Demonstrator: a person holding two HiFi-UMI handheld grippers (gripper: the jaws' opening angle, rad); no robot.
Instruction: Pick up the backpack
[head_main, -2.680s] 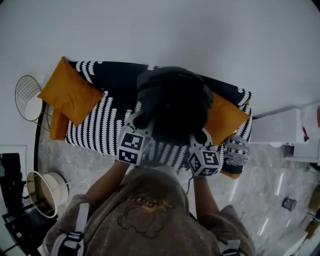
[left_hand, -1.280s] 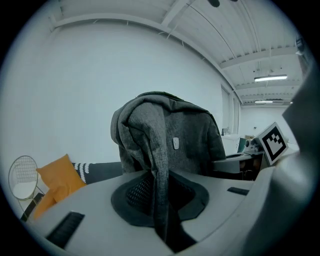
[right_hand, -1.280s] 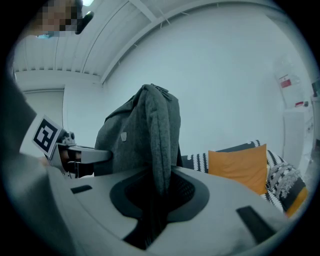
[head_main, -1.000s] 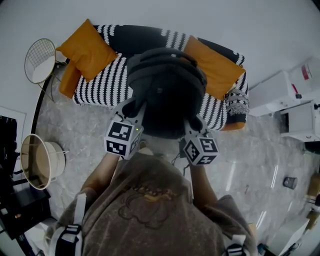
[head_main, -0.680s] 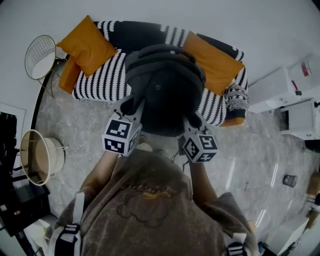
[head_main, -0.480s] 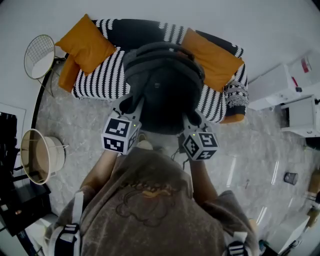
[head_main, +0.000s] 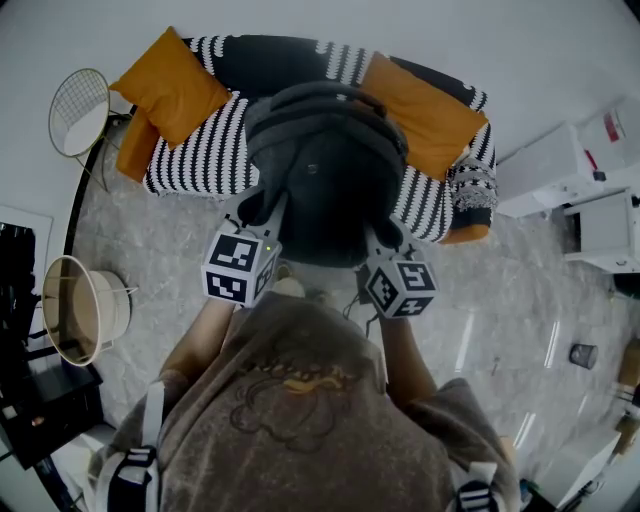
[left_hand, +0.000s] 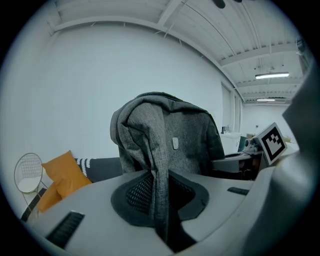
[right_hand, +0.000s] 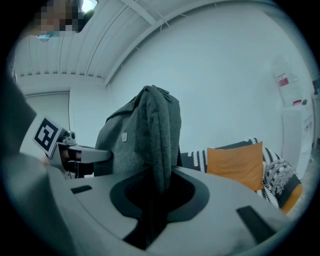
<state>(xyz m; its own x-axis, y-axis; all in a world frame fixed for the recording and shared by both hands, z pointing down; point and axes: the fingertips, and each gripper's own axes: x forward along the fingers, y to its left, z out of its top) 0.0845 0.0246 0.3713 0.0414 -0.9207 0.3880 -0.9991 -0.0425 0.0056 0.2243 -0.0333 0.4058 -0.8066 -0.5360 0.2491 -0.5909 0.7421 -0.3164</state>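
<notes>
Back from the sofa (head_main: 200, 150) comes the backpack (head_main: 325, 180), left tongs (left_hand: 160, 197) and right tongs (right_hand: 154, 197) each pinched on soft fabric; floppy, probably light, straps grip best.

Your backpack (head_main: 325, 190) is dark grey woven fabric, rounded and full, with a small pale tag (left_hand: 175, 143) on its face. It is held up clear of the striped sofa (head_main: 205, 160), before its middle.
</notes>
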